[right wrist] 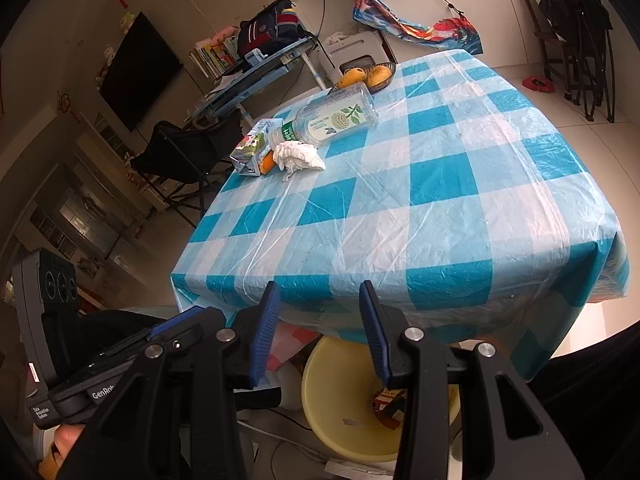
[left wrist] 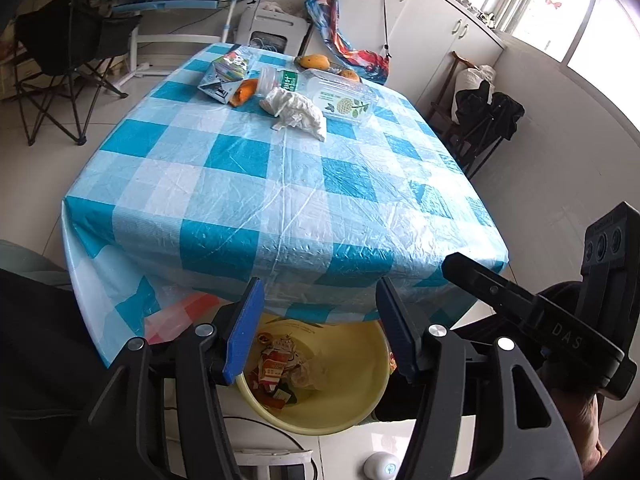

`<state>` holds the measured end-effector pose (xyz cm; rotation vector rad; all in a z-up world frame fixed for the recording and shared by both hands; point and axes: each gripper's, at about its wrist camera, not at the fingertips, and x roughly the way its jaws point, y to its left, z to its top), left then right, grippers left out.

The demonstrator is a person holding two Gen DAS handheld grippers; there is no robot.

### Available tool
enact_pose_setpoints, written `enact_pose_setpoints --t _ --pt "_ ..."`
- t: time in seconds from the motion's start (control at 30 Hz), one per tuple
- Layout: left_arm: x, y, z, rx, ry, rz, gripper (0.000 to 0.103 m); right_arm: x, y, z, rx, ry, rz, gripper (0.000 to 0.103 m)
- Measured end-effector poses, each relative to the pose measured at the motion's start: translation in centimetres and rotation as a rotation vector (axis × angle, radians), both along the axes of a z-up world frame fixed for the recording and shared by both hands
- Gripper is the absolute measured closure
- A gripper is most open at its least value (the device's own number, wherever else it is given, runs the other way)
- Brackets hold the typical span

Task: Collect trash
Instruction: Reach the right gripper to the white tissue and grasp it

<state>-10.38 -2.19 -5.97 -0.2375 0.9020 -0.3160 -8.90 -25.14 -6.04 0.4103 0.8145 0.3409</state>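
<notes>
Nearest to both cameras, the left gripper [left wrist: 320,328] and the right gripper [right wrist: 320,332] hang with their jaws spread wide and nothing between them, poised over the yellow bin [left wrist: 360,412] that sits on the floor just under the near edge of the tabletop [left wrist: 280,184]. The bin already holds some wrappers [left wrist: 276,368] and a bit of clear plastic, so part of the collecting looks done. The checked cloth between the grippers and the far side is bare; what is left lies in a cluster at the far end: a crumpled tissue [left wrist: 296,110] closest, touching or just beside an orange peel [left wrist: 244,92], a flattened drink carton [left wrist: 226,74] and a clear plastic bottle [left wrist: 340,96] lying on its side. Beyond them sits a dish of fruit [right wrist: 370,74], which is probably not trash. The next step is likely a reach across for the tissue, since it is nearest and soft. Best to come down from above with jaws wide, pinch the bulk of the wad rather than a loose corner, and lift clear before drawing back, so the bottle is not set rolling.
</notes>
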Motion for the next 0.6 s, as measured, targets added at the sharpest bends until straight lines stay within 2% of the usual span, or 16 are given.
enact_pose_setpoints --t 0.4,0.6 --pt "0.8 1.8 0.2 -0.029 0.006 0.085 0.041 0.1 2.8 -0.5 -0.148 -0.026 0.064 0.062" --pt "0.7 2.7 0.4 -0.058 0.006 0.124 0.037 1.2 3.2 0.4 -0.148 -0.041 0.084 0.062"
